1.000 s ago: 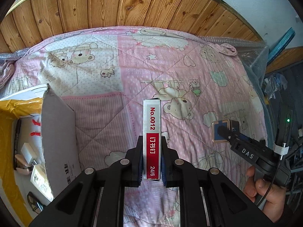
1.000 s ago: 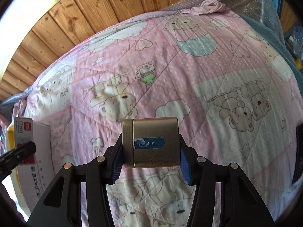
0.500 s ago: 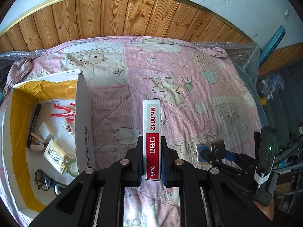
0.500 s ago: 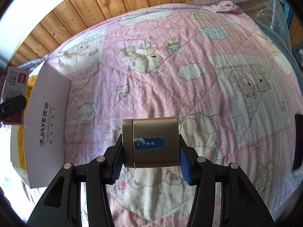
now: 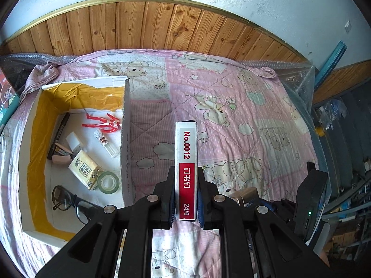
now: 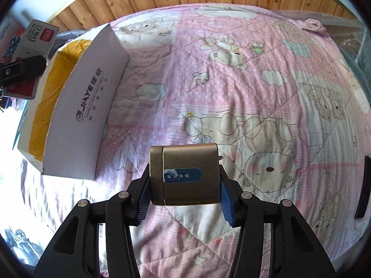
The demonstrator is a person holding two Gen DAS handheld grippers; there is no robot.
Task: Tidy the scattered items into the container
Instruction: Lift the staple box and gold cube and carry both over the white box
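Staple box, white and red with "No.0012" printed down its face, stands clamped between the fingers of the left gripper, held above the pink bear-print quilt in the left wrist view. To its left on the quilt sits the open cardboard container, white outside and taped yellow inside. On its floor lie black-framed glasses, a roll of green tape, a small yellow carton, a clear little bottle, a red twisted cord and a black marker (a few smaller bits beside the marker are too cramped to name). Low on the right, part of the other tool shows.

From the right wrist view, the right gripper squeezes a brass-coloured tin with a blue label, its blue pads pressed on both sides. The tin hangs over the quilt, well apart from the container at left, whose side reads "JIAYE". At the far left edge the staple box appears in the other tool's grasp, above the container.
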